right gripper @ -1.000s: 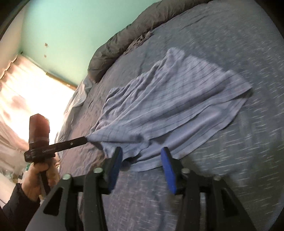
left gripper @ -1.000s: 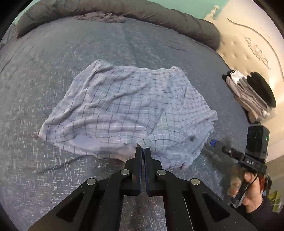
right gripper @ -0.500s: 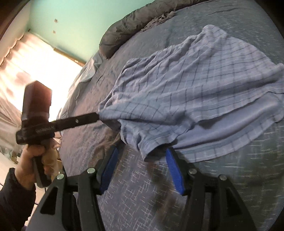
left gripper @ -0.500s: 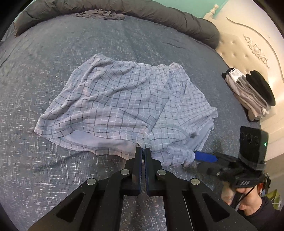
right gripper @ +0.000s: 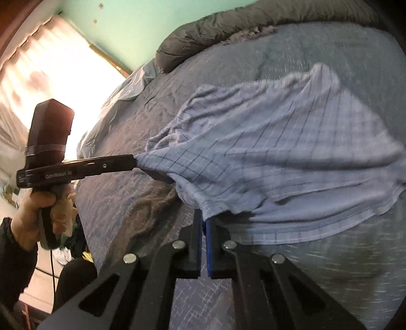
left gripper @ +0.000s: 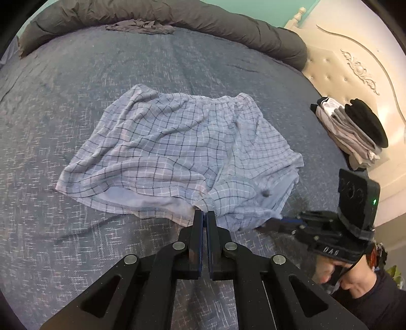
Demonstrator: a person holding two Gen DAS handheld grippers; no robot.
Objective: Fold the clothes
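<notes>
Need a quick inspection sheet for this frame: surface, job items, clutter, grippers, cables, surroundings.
Surface: bed with dark blue flecked cover, lightly creased.
Job's things: checked shorts spread flat mid-bed, wrinkled, near hem lifted at two points.
Clutter: stack of folded clothes with a black item on top, by the headboard; small crumpled grey garment at the far edge.
Grippers: left gripper shut on the shorts' near hem at the crotch; right gripper shut on the hem of the leg nearest it.
Cables: thin black cable hanging below the left handle.
Surroundings: rolled grey duvet, teal wall, bright curtained window.
</notes>
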